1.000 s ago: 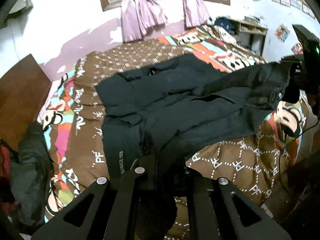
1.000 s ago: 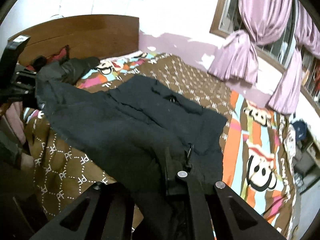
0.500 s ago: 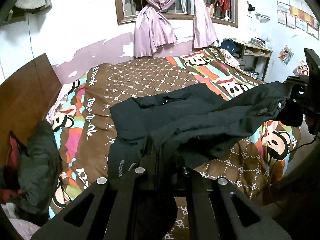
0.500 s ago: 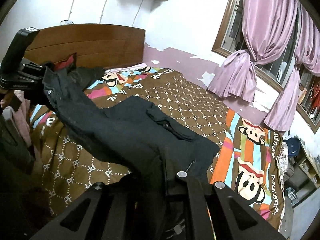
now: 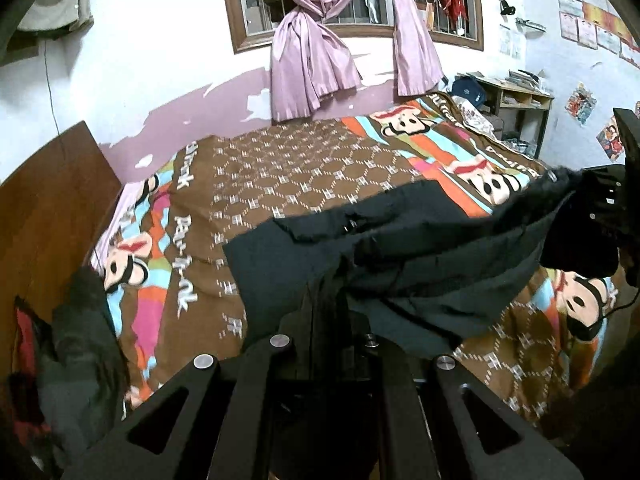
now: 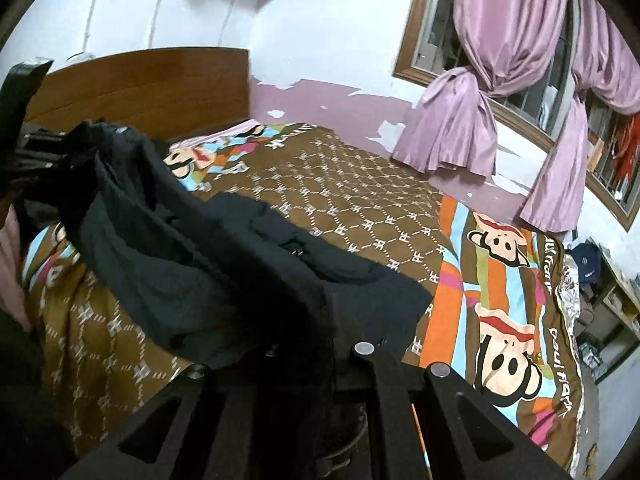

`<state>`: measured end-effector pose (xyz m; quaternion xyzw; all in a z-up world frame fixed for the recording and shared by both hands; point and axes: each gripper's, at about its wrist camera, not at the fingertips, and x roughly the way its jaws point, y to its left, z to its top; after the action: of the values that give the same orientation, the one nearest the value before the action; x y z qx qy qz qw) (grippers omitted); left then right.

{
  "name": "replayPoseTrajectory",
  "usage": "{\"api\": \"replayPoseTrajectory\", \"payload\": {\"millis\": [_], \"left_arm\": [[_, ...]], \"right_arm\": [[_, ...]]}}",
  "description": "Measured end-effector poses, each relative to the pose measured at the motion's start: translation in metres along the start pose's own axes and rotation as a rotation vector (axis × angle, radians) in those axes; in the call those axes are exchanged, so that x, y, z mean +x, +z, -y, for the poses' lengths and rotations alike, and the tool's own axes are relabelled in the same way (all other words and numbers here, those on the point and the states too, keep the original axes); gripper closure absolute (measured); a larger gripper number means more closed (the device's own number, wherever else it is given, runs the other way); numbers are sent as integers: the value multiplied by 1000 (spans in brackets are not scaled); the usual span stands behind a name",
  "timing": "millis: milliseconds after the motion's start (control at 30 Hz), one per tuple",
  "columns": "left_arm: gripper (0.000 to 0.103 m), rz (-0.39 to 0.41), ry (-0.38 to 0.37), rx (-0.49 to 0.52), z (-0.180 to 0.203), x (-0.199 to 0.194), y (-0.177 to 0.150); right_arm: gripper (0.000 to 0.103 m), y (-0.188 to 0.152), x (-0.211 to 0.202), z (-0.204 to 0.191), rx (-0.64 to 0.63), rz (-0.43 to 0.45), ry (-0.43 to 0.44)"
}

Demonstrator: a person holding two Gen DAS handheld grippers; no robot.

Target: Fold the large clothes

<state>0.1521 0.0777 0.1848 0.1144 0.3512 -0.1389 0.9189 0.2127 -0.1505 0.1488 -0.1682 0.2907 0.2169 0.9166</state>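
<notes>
My left gripper is clamped tight on one edge of the dark garment; the cloth bunches up between its jaws and runs away from them to the right. My right gripper is closed just as tightly on another edge of the same garment, with the fabric rising out of its jaws and stretching off to the left. From the left camera I see the right gripper at the far right edge, with cloth pinched at its tip; from the right camera the left gripper shows at the far left edge, cloth gathered at its front.

Between the two tools the garment hangs as a sagging band, lifted off the bed along the held side. Its far part, ahead of both grippers, lies flat on the brown patterned cover. A small metal fastening shows in the folds ahead of the right gripper.

Beyond the garment, the cover is bare up to the wall, where pink curtains hang knotted at a barred window. To the left of my left gripper stands a wooden headboard, with a heap of dark clothes below it. Far right of the right gripper there is a shelf with clutter.
</notes>
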Motion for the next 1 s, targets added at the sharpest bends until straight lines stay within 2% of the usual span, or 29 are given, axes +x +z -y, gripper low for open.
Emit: {"api": "replayPoseTrajectory", "payload": {"millis": [233,633,800,1000], "left_arm": [[99,23,27,11,-24,47,34],[98,7,41,-16,-66,150,66],[98,-22,45,-35,-81,195,66],[97,-53,35,-58,-88,228,57]], "right_arm": [[97,25,64,31,35,-41,-27],[94,38,171,63,77,-74,-35],[93,30,209,68,85,-92,-27],[91,22,235,73,96,-103,-10]]}}
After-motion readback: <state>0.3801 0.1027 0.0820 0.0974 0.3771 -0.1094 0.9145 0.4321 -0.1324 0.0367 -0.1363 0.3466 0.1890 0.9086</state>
